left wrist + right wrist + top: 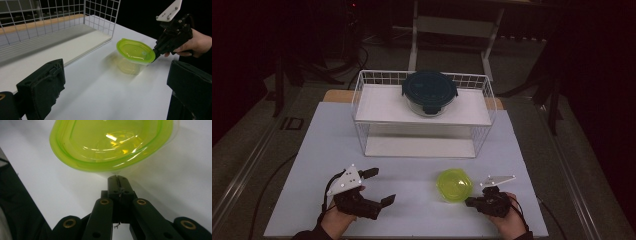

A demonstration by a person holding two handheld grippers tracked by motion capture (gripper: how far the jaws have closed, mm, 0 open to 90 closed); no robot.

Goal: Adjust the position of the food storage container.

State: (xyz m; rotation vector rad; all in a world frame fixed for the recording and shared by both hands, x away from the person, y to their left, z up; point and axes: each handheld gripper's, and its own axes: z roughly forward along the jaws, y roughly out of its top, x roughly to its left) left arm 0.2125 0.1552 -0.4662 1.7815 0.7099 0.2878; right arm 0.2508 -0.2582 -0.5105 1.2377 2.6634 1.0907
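Two grippers work over a pale table point(337, 150) in a dark room: the right gripper point(468, 202) pinches the green container point(454, 185)'s rim, while the left gripper point(379, 186) hovers, jaws spread wide.

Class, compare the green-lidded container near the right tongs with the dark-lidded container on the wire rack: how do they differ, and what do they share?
The green-lidded container sits low on the table; the dark-lidded container stands on the wire rack's upper shelf. The green-lidded container looks smaller than the dark-lidded one. The right tongs are shut on the green-lidded container's rim, while the dark-lidded container is untouched. Both are clear-bodied with lids on.
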